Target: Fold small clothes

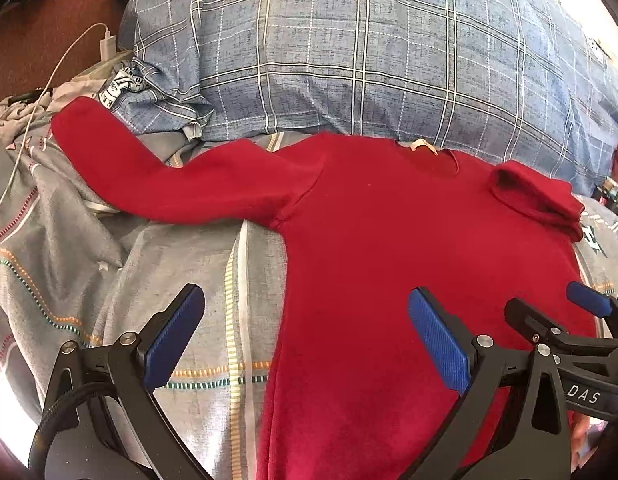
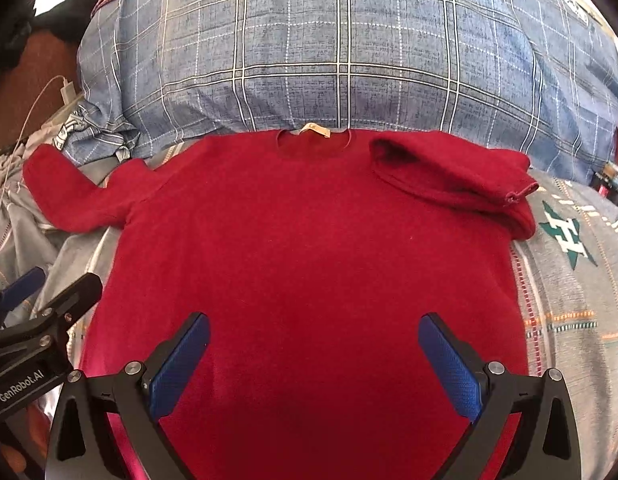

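Note:
A small red long-sleeved sweater (image 2: 301, 240) lies flat on the bed, neck label away from me; it also shows in the left wrist view (image 1: 389, 248). Its left sleeve (image 1: 149, 168) stretches out to the left. Its right sleeve (image 2: 453, 172) is folded inward over the shoulder. My left gripper (image 1: 305, 340) is open and empty, hovering over the sweater's left edge. My right gripper (image 2: 313, 360) is open and empty above the sweater's lower middle. The right gripper's fingers (image 1: 589, 300) show at the right of the left wrist view.
A blue plaid pillow (image 2: 349, 60) lies just behind the sweater. The grey patterned bedsheet (image 1: 149, 280) is rumpled on the left. A white charger and cable (image 1: 105, 46) lie at the far left on a brown surface. Small dark items (image 2: 609, 184) sit at the right edge.

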`<action>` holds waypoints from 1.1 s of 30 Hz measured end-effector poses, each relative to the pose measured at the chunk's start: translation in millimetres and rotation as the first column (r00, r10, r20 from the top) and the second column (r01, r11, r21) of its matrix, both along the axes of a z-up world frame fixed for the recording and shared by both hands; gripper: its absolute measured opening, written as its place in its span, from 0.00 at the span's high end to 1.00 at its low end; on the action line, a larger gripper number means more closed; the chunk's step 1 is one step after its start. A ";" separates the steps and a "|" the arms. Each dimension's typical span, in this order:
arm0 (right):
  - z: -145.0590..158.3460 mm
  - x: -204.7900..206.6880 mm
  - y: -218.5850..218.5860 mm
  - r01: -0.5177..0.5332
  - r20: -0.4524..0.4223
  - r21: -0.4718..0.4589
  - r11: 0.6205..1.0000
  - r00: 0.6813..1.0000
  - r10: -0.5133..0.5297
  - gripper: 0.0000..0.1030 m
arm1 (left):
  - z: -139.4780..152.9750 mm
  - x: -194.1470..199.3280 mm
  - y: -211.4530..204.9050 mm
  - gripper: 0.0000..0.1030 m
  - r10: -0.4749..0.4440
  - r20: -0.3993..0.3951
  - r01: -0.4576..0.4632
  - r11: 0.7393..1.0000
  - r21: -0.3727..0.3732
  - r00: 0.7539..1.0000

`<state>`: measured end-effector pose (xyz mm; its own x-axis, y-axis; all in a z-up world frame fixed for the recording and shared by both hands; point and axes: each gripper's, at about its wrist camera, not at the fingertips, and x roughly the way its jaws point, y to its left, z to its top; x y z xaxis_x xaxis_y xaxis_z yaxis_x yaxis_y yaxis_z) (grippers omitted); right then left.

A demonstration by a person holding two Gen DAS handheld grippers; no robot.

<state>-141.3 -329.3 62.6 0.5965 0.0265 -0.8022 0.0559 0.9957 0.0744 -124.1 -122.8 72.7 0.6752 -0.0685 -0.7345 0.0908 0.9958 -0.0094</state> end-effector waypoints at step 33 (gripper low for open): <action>3.9 -6.2 15.0 -0.049 0.027 0.020 0.999 0.998 0.048 0.00 | 13.5 -10.4 21.5 0.01 0.027 0.023 -0.027 0.999 0.016 0.999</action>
<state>-147.4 -314.3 66.5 0.6153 0.0721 -0.7850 0.0052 0.9954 0.0955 -134.5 -101.3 86.2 0.6934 -0.0380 -0.7195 0.0640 0.9979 0.0090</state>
